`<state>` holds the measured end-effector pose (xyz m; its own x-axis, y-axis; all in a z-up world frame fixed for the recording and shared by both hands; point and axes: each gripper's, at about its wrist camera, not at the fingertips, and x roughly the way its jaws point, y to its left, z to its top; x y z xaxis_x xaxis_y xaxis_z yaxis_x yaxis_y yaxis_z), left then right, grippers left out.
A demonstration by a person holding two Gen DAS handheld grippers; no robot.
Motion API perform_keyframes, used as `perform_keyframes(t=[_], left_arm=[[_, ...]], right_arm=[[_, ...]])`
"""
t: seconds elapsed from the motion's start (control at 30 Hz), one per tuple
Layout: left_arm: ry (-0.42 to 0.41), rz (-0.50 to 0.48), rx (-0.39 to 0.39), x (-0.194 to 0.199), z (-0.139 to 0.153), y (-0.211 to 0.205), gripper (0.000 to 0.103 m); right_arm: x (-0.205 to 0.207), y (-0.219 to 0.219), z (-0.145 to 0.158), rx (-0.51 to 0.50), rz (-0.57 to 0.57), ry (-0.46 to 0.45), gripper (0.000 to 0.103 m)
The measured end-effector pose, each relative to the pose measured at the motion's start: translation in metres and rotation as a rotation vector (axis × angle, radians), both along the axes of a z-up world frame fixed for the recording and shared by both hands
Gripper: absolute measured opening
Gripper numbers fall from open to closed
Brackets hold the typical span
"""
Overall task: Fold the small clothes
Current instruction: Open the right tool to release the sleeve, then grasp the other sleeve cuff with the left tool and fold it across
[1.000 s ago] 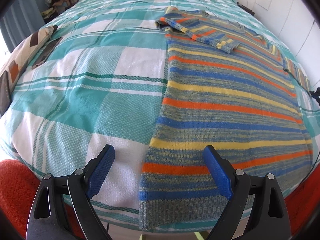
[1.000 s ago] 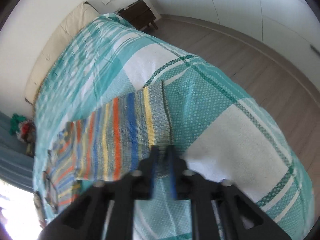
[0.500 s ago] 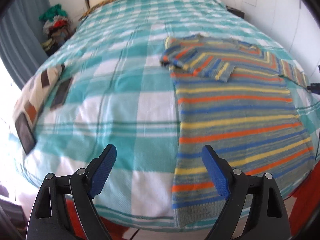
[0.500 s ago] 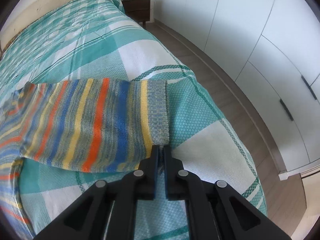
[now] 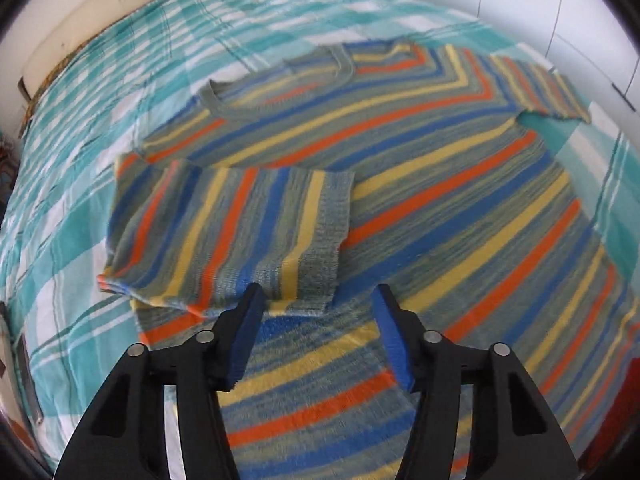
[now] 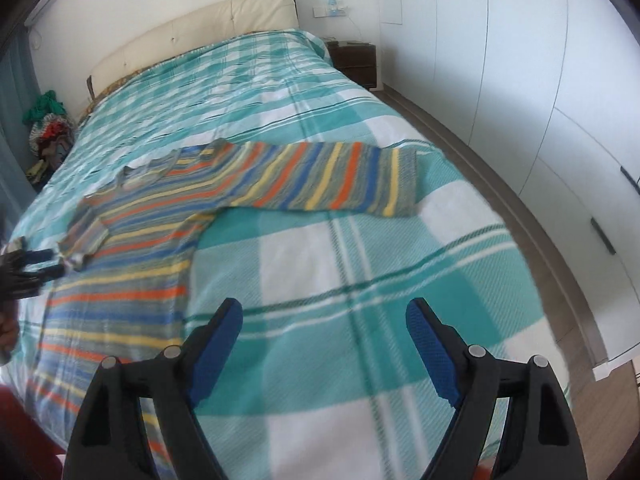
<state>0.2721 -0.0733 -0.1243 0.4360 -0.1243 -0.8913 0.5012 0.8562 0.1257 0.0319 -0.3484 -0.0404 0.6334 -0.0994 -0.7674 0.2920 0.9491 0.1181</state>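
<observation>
Where it pinched the sleeve cuff half a second ago, the right gripper [image 6: 324, 344] now hangs spread and empty; the left gripper [image 5: 316, 332], also spread, hovers over the striped sweater [image 5: 440, 184], flat on a teal-checked bedspread [image 6: 360, 248] beside white wardrobes [image 6: 560, 80].

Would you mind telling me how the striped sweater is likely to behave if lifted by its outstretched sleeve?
The sweater is knitted and lies limp, so it would probably droop. Its outstretched sleeve might stretch. The folded sleeve could slip open.

No readable text, no labels, no brands, no numbers anywhere
</observation>
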Motion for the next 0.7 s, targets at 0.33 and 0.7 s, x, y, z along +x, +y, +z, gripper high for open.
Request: perform_keyframes(t=[0.33,0.7], left_arm=[[-0.102,0.531,-0.346,0.04,0.071,0.154,0.004],[-0.078,1.047,-0.235,0.027,0.024,0.327,0.003]], right_arm=[[-0.026,0.031,-0.016,0.032,0.022,-0.052,0.083],[-0.017,0.034,-0.028,0.048,0.035,-0.02,0.083]])
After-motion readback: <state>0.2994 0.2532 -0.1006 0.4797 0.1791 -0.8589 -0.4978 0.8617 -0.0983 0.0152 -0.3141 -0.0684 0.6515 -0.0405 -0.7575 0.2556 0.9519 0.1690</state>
